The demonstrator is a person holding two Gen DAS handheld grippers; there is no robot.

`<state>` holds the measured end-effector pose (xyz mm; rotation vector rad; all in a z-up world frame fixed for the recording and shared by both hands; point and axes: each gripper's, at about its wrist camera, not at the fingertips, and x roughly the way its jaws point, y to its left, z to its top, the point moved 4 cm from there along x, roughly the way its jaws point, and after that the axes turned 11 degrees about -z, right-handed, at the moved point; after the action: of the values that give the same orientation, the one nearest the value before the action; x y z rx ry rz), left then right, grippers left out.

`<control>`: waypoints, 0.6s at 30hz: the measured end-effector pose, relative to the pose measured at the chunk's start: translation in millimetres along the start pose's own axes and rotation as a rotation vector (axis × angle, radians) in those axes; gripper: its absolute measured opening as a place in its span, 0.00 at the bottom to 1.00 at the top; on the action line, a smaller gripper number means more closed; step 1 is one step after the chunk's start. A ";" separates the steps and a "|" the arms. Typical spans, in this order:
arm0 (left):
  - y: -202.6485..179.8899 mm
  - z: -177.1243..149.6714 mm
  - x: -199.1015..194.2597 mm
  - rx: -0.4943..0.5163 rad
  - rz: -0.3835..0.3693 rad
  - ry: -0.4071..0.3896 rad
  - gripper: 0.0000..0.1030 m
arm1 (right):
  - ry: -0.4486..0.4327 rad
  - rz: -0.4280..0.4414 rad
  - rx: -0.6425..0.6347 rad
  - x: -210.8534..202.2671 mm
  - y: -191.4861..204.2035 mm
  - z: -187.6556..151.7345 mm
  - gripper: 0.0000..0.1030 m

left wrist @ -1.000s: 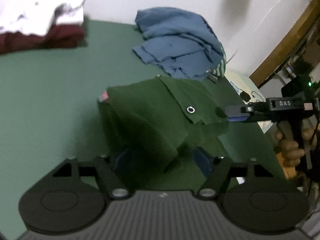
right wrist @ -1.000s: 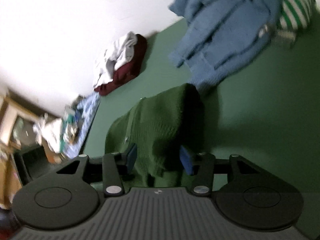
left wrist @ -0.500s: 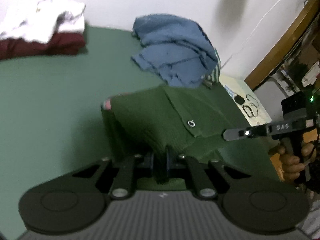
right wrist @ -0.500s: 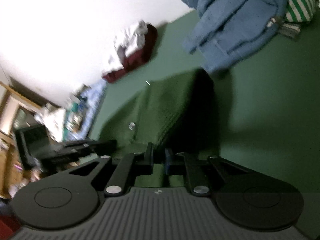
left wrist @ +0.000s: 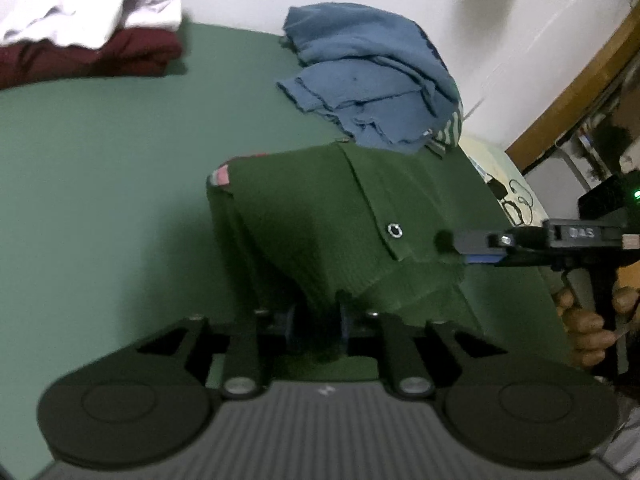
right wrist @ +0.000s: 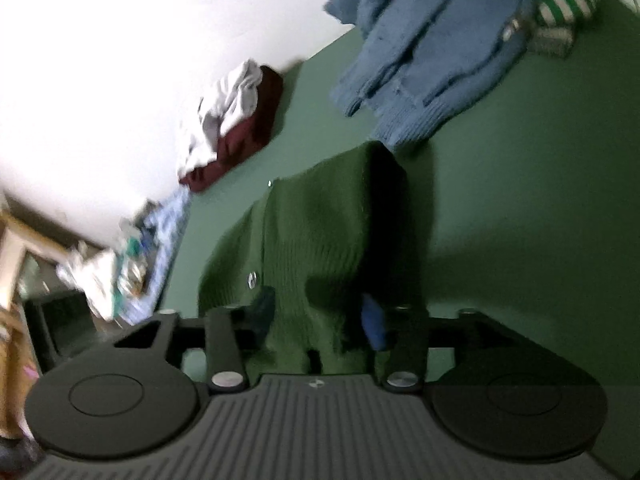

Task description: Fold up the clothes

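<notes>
1. Green knit garment [left wrist: 320, 232] lies mid-table, its near hem between both grippers' opening jaws — left gripper [left wrist: 318, 326], right gripper [right wrist: 320, 316].
2. Bare green table [left wrist: 100, 184] spreads leftward — blue clothes [left wrist: 372, 92] crowd its far edge.

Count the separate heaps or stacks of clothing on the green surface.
3. The green garment lies nearest, in the middle; the blue pile sits behind it by the wall; the white-on-maroon stack sits far left. A striped piece under the blue may hide more.

Dim indoor light, washed-out white wall [right wrist: 120, 60], soft shadows, fisheye-bent edges, perhaps slight motion blur
</notes>
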<state>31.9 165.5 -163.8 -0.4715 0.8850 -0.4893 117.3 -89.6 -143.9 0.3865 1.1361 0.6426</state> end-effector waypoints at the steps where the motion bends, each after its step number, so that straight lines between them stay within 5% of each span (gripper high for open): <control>1: -0.7 1.6 -0.6 -0.004 -0.003 -0.012 0.37 | -0.001 0.003 0.028 3.1 -2.3 0.7 0.32; 3: -3.1 2.5 1.3 0.003 0.016 -0.033 0.46 | -0.007 0.001 0.060 6.5 -6.2 -0.4 0.11; 5: -7.1 1.0 5.5 0.019 0.045 -0.039 0.37 | -0.022 -0.001 0.068 5.0 -7.6 -4.2 0.11; 6: -9.1 0.2 7.6 0.027 0.059 -0.042 0.17 | -0.036 0.002 0.062 1.1 -6.3 -5.7 0.11; 7: -11.0 -0.5 9.6 0.035 0.073 -0.045 0.09 | -0.051 0.005 0.051 -4.0 -4.2 -7.2 0.10; 14: -33.6 -10.5 -13.4 0.107 0.113 -0.088 0.05 | -0.113 0.043 -0.003 -39.3 9.9 -14.9 0.10; 18: -38.6 -19.7 -12.5 0.137 0.130 -0.058 0.05 | -0.096 -0.025 -0.055 -34.2 8.7 -25.7 0.10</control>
<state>1.1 138.6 -144.7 -0.2992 0.8153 -0.4118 82.0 -106.1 -124.3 0.3524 1.0283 0.6255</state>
